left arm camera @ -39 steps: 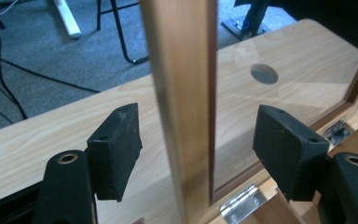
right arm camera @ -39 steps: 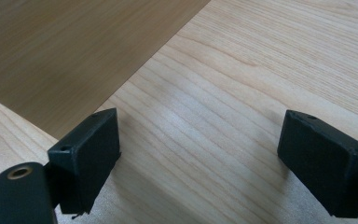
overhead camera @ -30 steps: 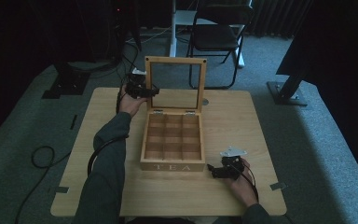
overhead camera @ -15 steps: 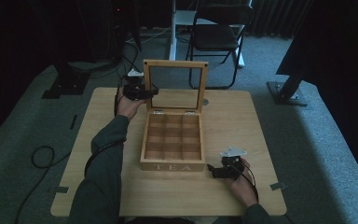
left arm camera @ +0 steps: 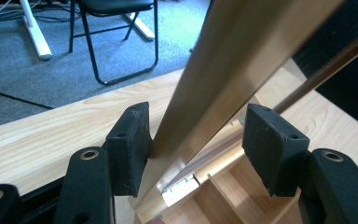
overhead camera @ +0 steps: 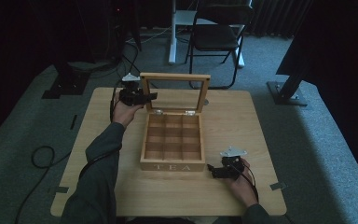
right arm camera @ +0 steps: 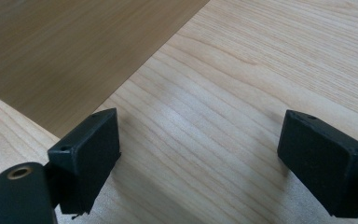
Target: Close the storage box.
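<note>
Left gripper view: lid frame [left arm camera: 223,74] between spread fingers [left arm camera: 129,144], touching one.

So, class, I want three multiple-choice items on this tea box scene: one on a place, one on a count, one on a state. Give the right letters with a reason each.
1. Where is the right gripper?
A. on the chair
B. on the table, by the tea box's front right corner
C. inside the tea box

2. How many compartments does the tea box have?
A. four
B. six
C. nine

3. How does the lid stand?
A. shut flat
B. raised, about upright
C. taken off, lying on the table

Answers:
1 B, the high view shows it on the table beside that corner.
2 C, three rows of three show.
3 B, its frame stands up from the hinges, between the left gripper fingers.
</note>
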Available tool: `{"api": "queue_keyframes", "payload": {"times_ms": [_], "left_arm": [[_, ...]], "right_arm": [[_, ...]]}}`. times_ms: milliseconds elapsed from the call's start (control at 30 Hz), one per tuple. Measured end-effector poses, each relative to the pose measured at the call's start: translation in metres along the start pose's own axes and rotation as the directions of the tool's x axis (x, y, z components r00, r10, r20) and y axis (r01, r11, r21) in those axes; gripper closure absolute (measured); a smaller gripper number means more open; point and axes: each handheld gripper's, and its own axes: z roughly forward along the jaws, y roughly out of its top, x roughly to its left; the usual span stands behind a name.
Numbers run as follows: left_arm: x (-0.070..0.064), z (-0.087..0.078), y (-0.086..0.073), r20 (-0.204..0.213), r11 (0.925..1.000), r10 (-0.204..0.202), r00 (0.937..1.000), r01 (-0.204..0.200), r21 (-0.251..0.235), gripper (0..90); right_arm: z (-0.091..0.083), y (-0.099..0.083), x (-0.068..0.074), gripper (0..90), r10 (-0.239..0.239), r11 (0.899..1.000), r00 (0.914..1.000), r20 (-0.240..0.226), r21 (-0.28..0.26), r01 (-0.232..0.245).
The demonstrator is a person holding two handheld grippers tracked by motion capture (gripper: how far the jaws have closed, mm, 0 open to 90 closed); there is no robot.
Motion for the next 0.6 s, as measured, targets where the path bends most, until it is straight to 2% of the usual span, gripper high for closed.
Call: {"api": "queue_keyframes", "payload": {"times_ms": [167, 233, 333, 600], "left_arm": [[-0.003, -0.005, 0.001, -0.005, 1.0000, 0.005, 1.0000, -0.005, -0.006, 41.8], [-0.006, -0.009, 0.001, -0.003, 0.9997, -0.012, 0.9999, 0.012, -0.022, 41.0], [-0.008, -0.013, 0.001, -0.006, 0.9995, -0.012, 0.9999, 0.012, -0.029, 40.9], [-0.011, -0.026, 0.005, -0.019, 0.9977, 0.000, 0.9998, -0.001, -0.067, 40.7]], "right_arm": [[0.000, 0.000, 0.000, 12.5, 0.000, 1.000, 1.0000, 0.000, 0.000, 0.000], [0.000, 0.000, 0.000, 12.5, 0.000, 1.000, 1.0000, 0.000, 0.000, 0.000], [0.000, 0.000, 0.000, 12.5, 0.000, 1.000, 1.0000, 0.000, 0.000, 0.000], [0.000, 0.000, 0.000, 12.5, -0.001, 1.000, 1.0000, 0.000, 0.000, 0.001]]}}
